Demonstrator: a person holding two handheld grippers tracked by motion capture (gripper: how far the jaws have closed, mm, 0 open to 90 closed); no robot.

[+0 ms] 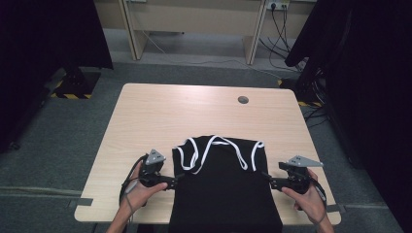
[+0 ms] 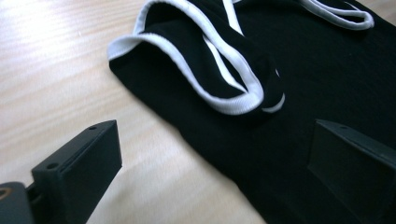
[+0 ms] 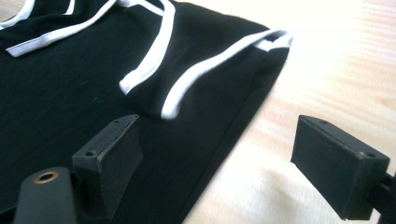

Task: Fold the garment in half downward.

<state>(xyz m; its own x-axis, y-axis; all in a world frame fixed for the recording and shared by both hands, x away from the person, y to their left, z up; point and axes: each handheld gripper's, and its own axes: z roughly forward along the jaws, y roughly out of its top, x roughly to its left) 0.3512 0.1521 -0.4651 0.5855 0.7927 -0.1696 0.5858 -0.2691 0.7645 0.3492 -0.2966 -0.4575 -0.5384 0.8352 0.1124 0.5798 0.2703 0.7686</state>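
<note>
A black sleeveless fabric garment with white trim (image 1: 226, 182) lies flat in the lower centre of the high view on the light wooden table (image 1: 145, 121), between the left gripper (image 1: 176, 182) and right gripper (image 1: 268, 182). Both grippers stand open, each straddling a side edge of the garment. Its lower hem is cut off by the bottom of the frame; a small round grey grommet (image 1: 243, 100) sits in the table's upper right.

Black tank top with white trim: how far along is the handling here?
Done: the tank top lies spread on the table, hem hanging over the near edge. In hand: nothing; the left gripper and right gripper straddle its side edges, open. Left: gripping and any folding.
</note>
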